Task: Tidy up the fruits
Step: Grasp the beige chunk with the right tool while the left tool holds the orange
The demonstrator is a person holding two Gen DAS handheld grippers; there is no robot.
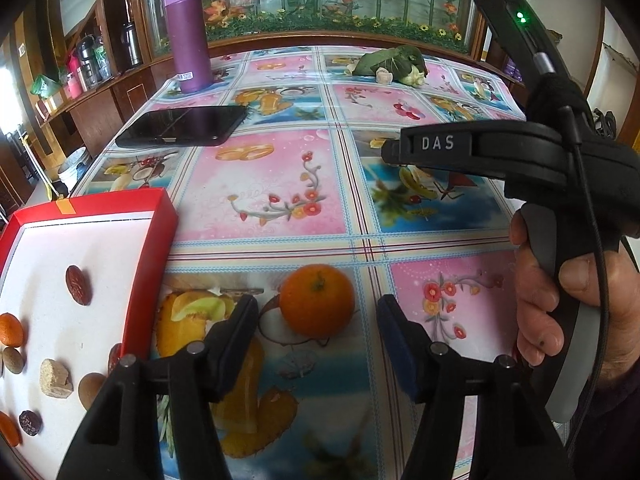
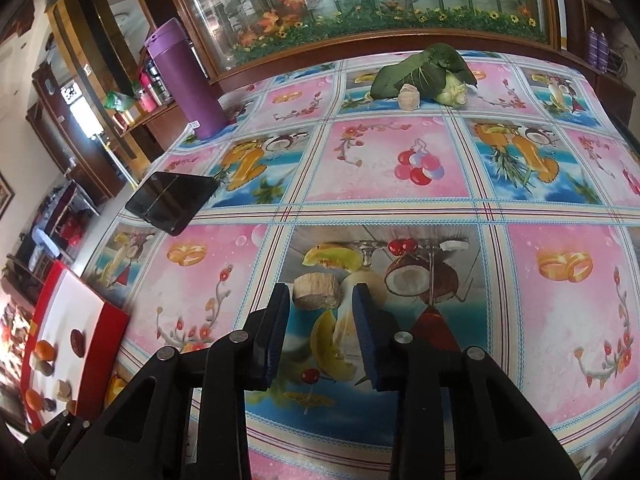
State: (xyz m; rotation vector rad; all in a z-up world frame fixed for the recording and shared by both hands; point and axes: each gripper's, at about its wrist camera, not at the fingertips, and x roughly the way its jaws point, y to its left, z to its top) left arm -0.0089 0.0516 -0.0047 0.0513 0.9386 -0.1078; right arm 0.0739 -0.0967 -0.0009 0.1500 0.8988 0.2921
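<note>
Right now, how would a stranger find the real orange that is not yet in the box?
Start at the red box at the table's left. Just right of it, on the fruit-print tablecloth, sits the orange, between the left tongs. Unlike the flat printed fruits around it, it is round, with a green stem dimple.

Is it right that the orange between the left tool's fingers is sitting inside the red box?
Not quite. The orange sits on the tablecloth, outside the red box, as the left wrist view shows. It does lie between the left tool's fingers.

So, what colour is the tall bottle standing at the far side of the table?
Purple, with a lighter purple lid. The bottle shows best in the left wrist view.
</note>
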